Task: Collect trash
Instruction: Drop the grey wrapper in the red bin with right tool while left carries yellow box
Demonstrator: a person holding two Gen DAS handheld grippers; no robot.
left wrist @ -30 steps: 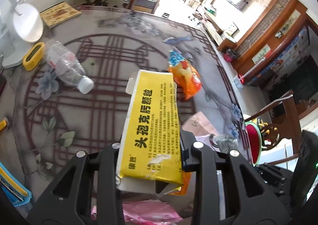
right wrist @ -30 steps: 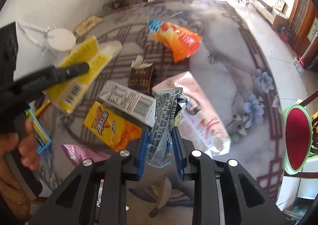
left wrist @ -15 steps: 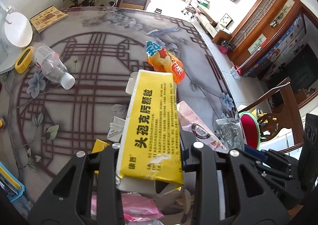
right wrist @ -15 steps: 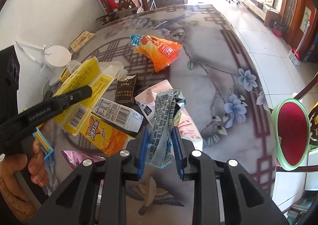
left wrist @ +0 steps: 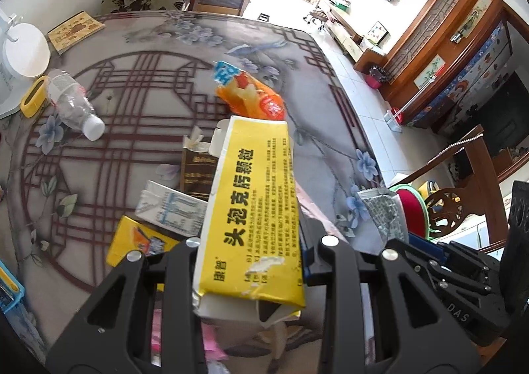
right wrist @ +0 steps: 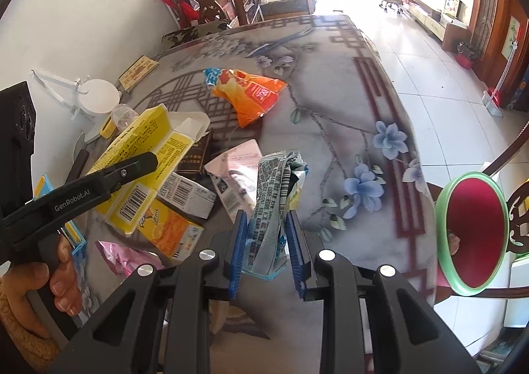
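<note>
Left hand-held gripper [left wrist: 251,261] clamped on yellow carton [left wrist: 254,205], end flaps open, inside not visible, held above bench [left wrist: 139,83] over litter pile. Right hand-held gripper [right wrist: 266,251] closed narrow on crumpled silver wrapper [right wrist: 276,195], lifted near bench's right edge. On bench: orange snack bag [right wrist: 249,93] mid-surface, clear plastic bottle [left wrist: 71,103] lying at left edge, white box [left wrist: 172,208], dark packet [left wrist: 196,172], yellow snack pack [right wrist: 172,232], pink pouch [right wrist: 236,169]. Red bin [right wrist: 472,235] off right edge, nothing seen inside.
</note>
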